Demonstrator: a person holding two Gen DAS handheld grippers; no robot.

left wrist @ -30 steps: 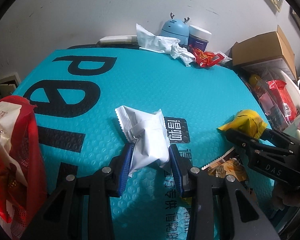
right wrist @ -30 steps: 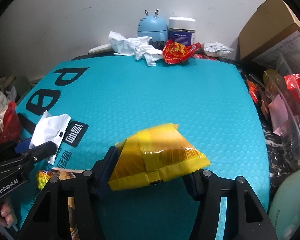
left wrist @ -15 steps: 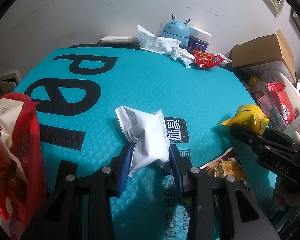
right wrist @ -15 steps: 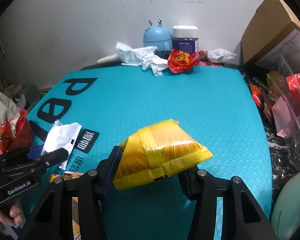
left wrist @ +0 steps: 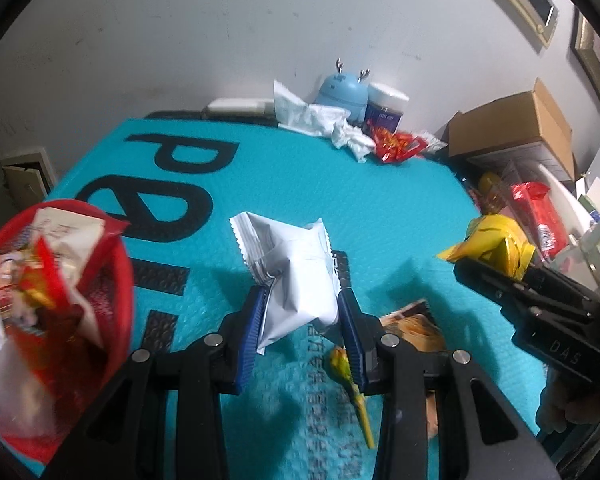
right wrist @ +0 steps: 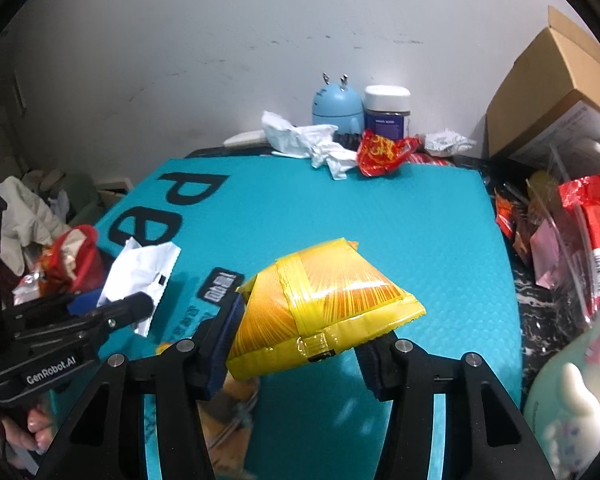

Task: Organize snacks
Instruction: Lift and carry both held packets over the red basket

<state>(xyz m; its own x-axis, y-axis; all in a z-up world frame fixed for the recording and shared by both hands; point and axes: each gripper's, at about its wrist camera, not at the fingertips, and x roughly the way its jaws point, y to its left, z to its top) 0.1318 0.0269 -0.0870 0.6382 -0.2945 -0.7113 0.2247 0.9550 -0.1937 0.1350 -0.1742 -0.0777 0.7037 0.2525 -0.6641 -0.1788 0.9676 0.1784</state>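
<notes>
My left gripper is shut on a white snack packet and holds it above the teal mat. My right gripper is shut on a yellow snack packet, also lifted above the mat. The yellow packet shows at the right in the left wrist view; the white packet shows at the left in the right wrist view. A red basket with several snack packets stands at the mat's left edge. A brown snack packet lies on the mat beneath the left gripper.
At the back stand a blue deer-shaped gadget, a jar, crumpled white paper and a red wrapper. A cardboard box and a clear container of red packets are at the right.
Both grippers have risen with their packets. The left one has moved toward the red basket, which now looms larger at the left.
</notes>
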